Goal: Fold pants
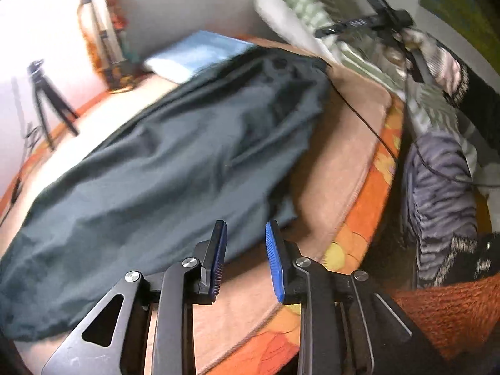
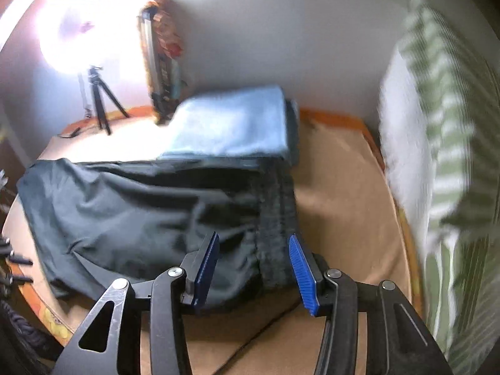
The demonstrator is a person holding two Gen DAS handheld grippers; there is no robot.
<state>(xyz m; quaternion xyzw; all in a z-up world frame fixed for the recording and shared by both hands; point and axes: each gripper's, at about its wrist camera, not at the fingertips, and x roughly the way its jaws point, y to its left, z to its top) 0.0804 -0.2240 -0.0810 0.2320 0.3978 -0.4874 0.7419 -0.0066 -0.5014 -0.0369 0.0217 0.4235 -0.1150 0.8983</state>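
Dark green pants [image 1: 175,162] lie spread on a tan mat [image 1: 337,143] over an orange flowered sheet. In the left wrist view my left gripper [image 1: 245,228] hangs open just off the pants' near edge, with only mat between its blue pads. In the right wrist view the pants [image 2: 140,212] lie flat with the gathered waistband [image 2: 278,212] at their right end. My right gripper [image 2: 253,239] is open above the waistband's near corner, and its pads press on nothing.
A folded light blue cloth [image 2: 231,125] lies behind the pants by the wall. A small tripod [image 2: 100,100] stands at the back left under a bright lamp. A green striped pillow [image 2: 437,156] fills the right. A person's striped clothing [image 1: 437,187] and a black cable [image 1: 368,125] are at the bed's edge.
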